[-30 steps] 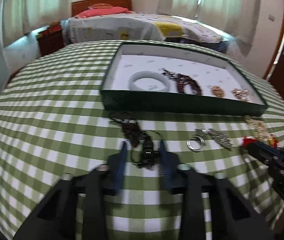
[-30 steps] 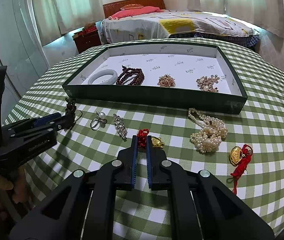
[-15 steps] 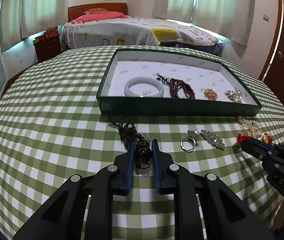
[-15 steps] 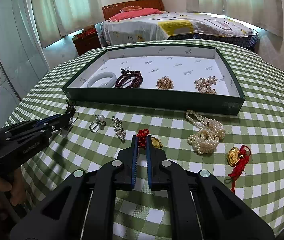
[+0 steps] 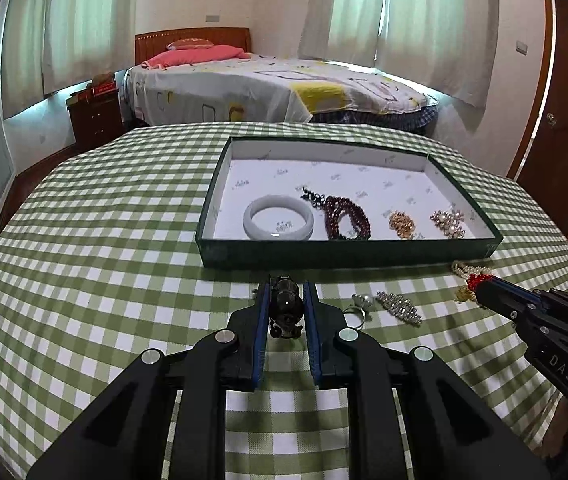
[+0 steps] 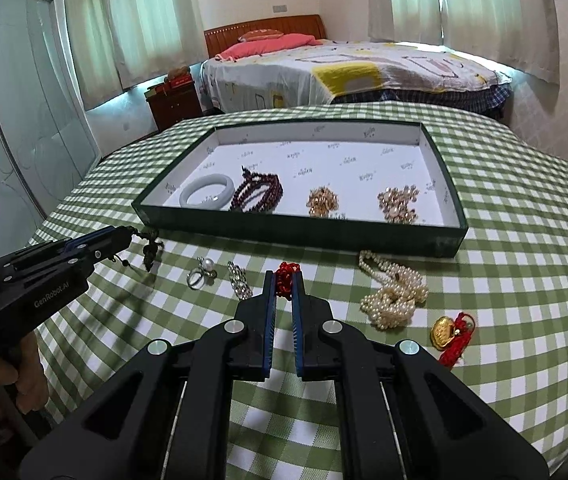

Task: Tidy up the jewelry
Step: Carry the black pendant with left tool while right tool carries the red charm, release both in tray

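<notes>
Between the left hand-held gripper [image 5: 286, 300] pads sits a dark beaded bracelet [image 5: 285, 308], clamped: limp, dangling, best pinched at its large bead. The right hand-held gripper [image 6: 284, 280] grips a red knotted charm [image 6: 285, 278].

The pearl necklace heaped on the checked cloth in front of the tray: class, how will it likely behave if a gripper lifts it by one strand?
The pearl necklace lies in a loose tangled heap, so it is probably floppy and would hang and swing. Its round, glossy beads may slip between the pads. Several strands overlap, so loops could trail and snag the box edge just behind it.
</notes>
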### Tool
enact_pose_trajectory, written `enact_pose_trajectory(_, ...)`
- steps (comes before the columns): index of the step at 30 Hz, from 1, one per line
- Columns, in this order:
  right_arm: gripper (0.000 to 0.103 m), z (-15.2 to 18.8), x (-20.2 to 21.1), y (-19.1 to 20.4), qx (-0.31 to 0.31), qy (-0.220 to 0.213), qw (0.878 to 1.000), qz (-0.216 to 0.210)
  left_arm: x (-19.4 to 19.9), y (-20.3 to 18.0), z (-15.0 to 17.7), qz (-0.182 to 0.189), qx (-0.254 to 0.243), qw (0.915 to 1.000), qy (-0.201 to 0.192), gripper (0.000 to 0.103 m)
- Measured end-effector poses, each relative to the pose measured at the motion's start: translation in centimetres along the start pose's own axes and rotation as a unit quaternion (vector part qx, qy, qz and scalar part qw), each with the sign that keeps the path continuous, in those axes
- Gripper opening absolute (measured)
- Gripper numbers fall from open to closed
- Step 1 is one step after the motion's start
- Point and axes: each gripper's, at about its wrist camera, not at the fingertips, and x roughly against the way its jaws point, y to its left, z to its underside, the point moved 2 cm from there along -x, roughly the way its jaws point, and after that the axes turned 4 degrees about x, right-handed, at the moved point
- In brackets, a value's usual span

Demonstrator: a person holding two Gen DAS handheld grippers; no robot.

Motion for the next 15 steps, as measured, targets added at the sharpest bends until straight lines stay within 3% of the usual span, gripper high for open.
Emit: enact_pose_trajectory(15,0.008,-1.1,1.3,0.3,0.004,-0.018,1.0,-0.001,1.8,-0.2,-1.0,0.004,0.001,0.9997,-0.022,0.018)
